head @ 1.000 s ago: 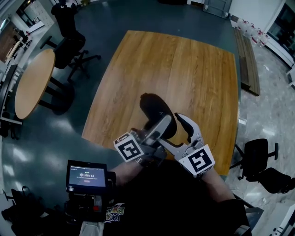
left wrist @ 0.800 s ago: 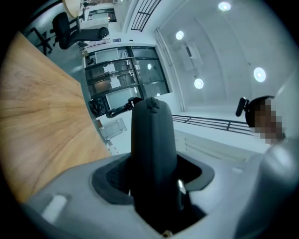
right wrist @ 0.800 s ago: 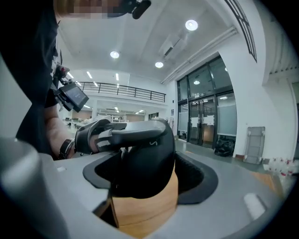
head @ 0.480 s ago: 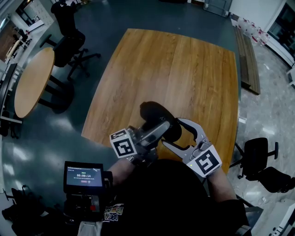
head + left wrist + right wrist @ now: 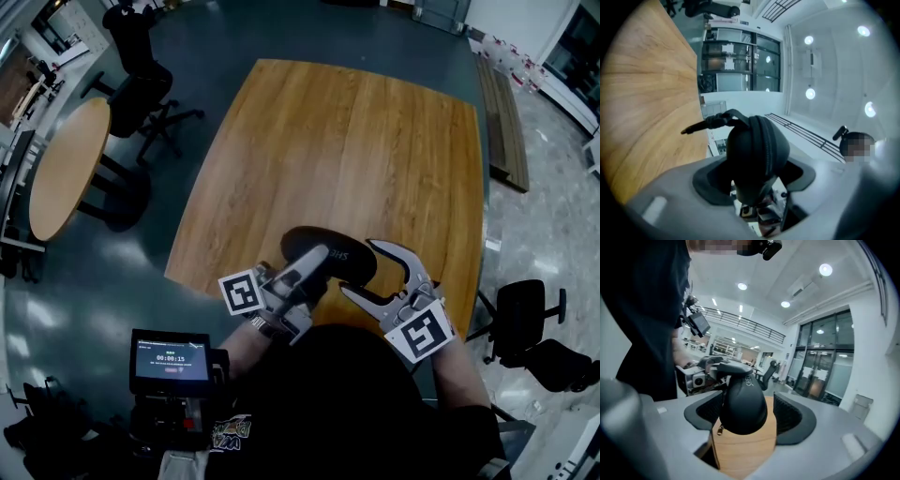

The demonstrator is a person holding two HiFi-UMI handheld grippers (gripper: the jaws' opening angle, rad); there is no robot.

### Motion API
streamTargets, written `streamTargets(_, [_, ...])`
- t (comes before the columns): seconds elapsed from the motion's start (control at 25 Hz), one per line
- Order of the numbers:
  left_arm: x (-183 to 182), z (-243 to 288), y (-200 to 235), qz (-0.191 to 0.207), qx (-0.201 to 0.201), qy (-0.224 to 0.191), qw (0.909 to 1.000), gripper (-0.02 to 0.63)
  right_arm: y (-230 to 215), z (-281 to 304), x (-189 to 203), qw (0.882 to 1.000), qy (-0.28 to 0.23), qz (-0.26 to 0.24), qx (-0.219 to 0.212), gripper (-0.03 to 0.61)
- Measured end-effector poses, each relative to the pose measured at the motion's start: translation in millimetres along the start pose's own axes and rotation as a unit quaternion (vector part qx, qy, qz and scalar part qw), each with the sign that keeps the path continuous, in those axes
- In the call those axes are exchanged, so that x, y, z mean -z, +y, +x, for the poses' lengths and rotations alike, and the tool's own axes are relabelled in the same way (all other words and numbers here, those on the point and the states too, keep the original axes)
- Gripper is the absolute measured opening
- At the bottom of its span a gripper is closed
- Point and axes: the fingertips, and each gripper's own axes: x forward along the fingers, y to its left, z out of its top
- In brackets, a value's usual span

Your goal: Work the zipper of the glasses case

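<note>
So your left gripper (image 5: 754, 177) is clamped on the glasses case (image 5: 330, 246) over the table's (image 5: 356, 141) near edge. Your right gripper (image 5: 748, 415) just closed a bit, jaws apart around the case's other end.

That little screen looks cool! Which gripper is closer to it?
Left. The left gripper holds the glasses case just up and right of the screen; the right gripper is farther right, its fingers, just narrowed, open around the case's other end.

glasses case (image 5: 337, 246): matt black, smooth | table (image 5: 347, 141): wood, satin grain
</note>
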Motion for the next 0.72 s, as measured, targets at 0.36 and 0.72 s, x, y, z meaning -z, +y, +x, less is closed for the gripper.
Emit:
streamTargets(0.36, [26, -1, 10, 0.001, -0.021, 0.059, 0.998, 0.27, 6, 15, 15, 0.999, 0.008, 0.008, 0.047, 0.36])
streamTargets(0.72, [13, -51, 48, -0.05, -0.058, 0.018, 0.9969, 0.265, -7, -16, 45, 0.995, -0.033, 0.063, 0.07, 0.345])
